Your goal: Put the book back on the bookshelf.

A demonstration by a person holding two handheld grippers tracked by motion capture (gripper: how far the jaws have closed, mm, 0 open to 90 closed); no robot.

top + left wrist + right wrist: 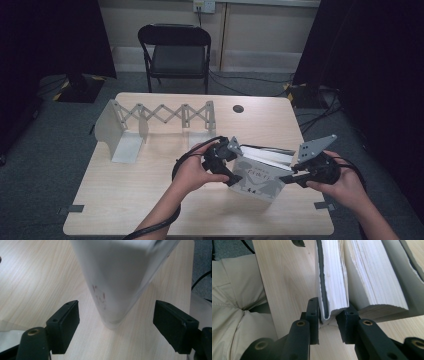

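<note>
Table (150, 200) is bearing a stiff, heavy-looking book (257, 179), the right gripper (292, 176) clamping its corner, the left gripper (231, 176) gaping around its spine edge untouched.

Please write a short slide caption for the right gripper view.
Right gripper fingers clamp a book standing on the table.

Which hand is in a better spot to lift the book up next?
Probably the right. The right gripper has its jaws clamped on part of the book, while the left gripper has open jaws either side of the spine, not touching.
</note>
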